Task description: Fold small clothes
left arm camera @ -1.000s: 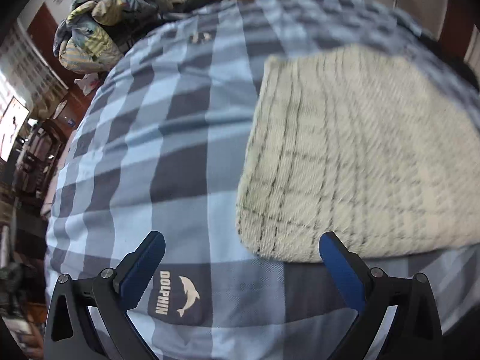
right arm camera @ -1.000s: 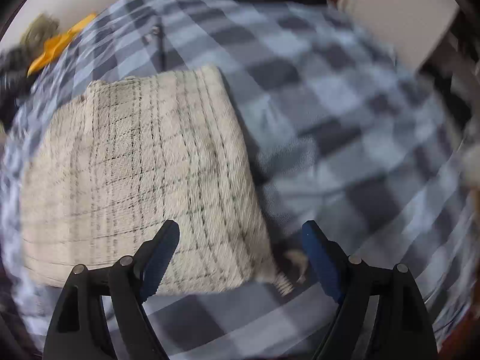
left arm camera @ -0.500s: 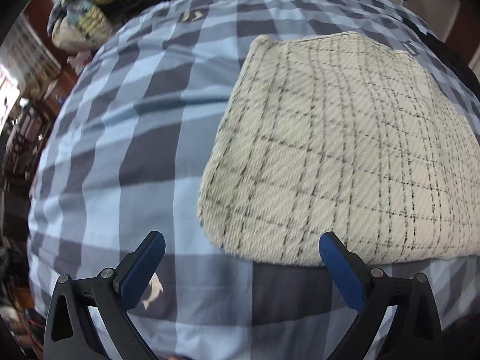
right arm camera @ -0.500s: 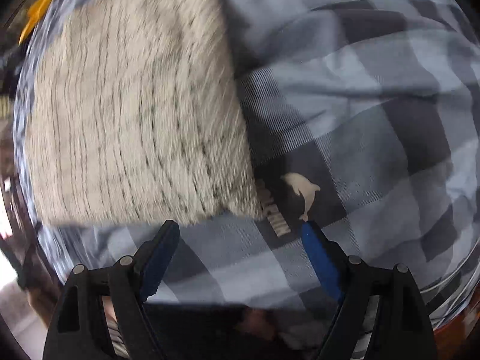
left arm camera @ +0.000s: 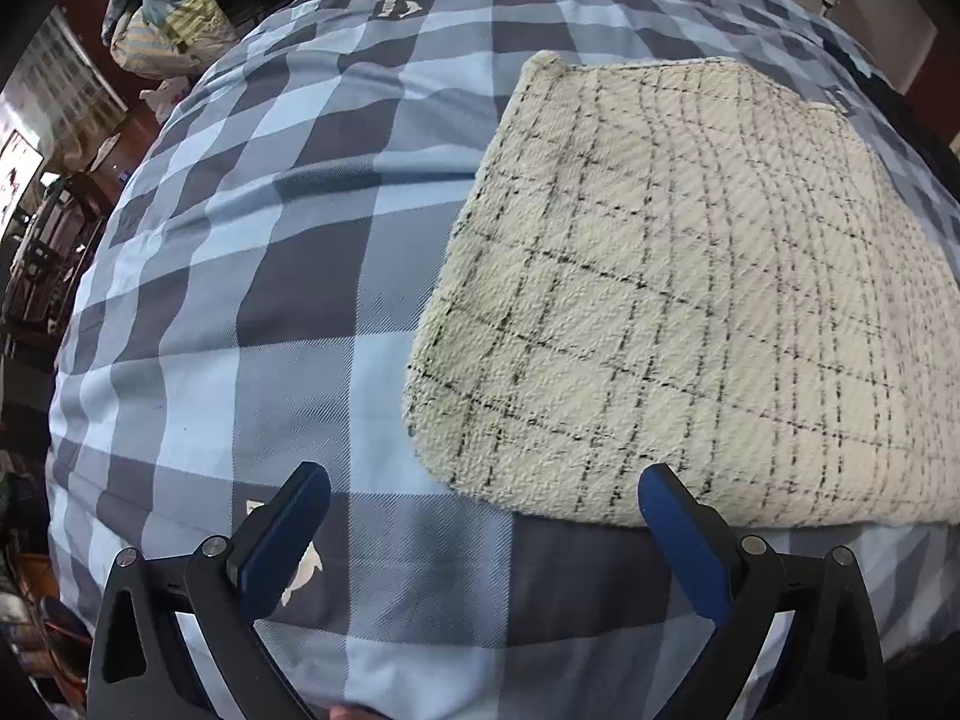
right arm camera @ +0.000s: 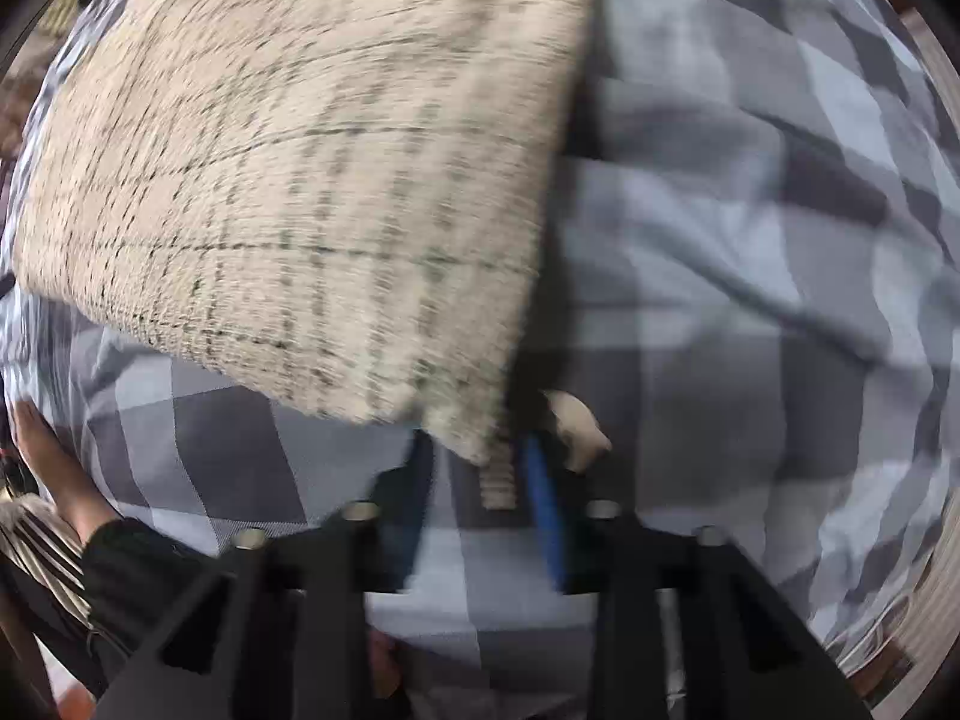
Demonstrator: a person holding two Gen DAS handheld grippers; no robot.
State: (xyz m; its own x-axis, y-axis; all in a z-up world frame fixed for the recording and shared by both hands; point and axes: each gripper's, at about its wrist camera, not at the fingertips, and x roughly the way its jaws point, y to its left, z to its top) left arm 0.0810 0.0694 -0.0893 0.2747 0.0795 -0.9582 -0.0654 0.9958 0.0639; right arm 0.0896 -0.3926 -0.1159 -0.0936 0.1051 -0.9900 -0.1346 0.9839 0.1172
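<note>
a bed covered in a blue and grey checked sheet (left arm camera: 288, 312) fills both views, with a heap of bundled clothes (left arm camera: 168, 18) at its far left edge and dim furniture beyond; no basket or box shows. the cream garment (left arm camera: 690, 300) with thin black grid lines lies flat on the sheet, folded into a rough rectangle. the left tool (left arm camera: 480, 531) hovers released over the sheet, jaws spread wide, its right finger just at the garment's near edge. in the blurred right wrist view the right tool (right arm camera: 480, 480) is closing, the garment's near corner (right arm camera: 498, 474) between its jaws. a hand (right arm camera: 42, 456) in a dark sleeve rests at the left edge.
</note>
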